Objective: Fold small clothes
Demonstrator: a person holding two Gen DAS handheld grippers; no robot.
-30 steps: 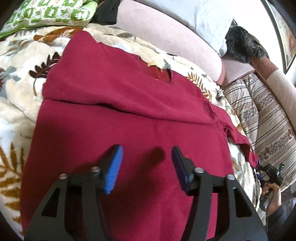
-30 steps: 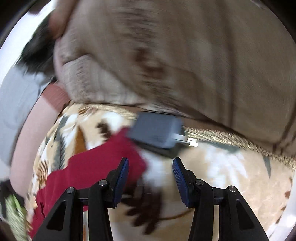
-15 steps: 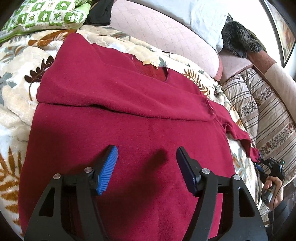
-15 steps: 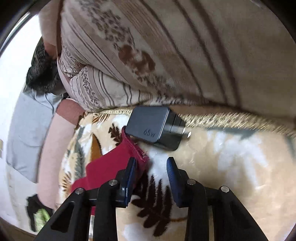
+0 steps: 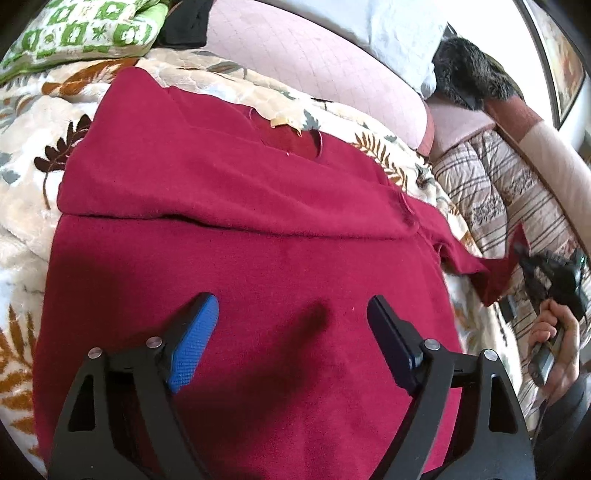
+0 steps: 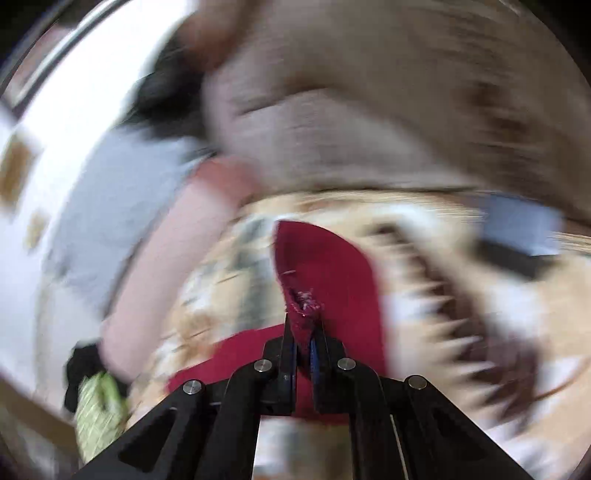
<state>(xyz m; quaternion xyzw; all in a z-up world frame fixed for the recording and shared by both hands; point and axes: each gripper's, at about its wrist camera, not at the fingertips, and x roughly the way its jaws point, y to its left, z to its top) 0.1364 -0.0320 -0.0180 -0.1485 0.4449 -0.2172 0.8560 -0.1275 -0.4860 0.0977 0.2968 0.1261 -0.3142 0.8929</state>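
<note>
A: Where is the red sweater?

B: It lies spread on the leaf-patterned blanket on the bed, its left sleeve folded across the chest. A green pillow sits at the far left corner.

A: And the left gripper?

B: It hovers over the sweater's body, its fingers wide apart and just been opening, with nothing between them.

A: The right gripper?

B: Its fingers have just been closing and now pinch the cuff of the right sleeve, lifted off the blanket. That view is badly blurred. A striped quilt lies at the right.
</note>
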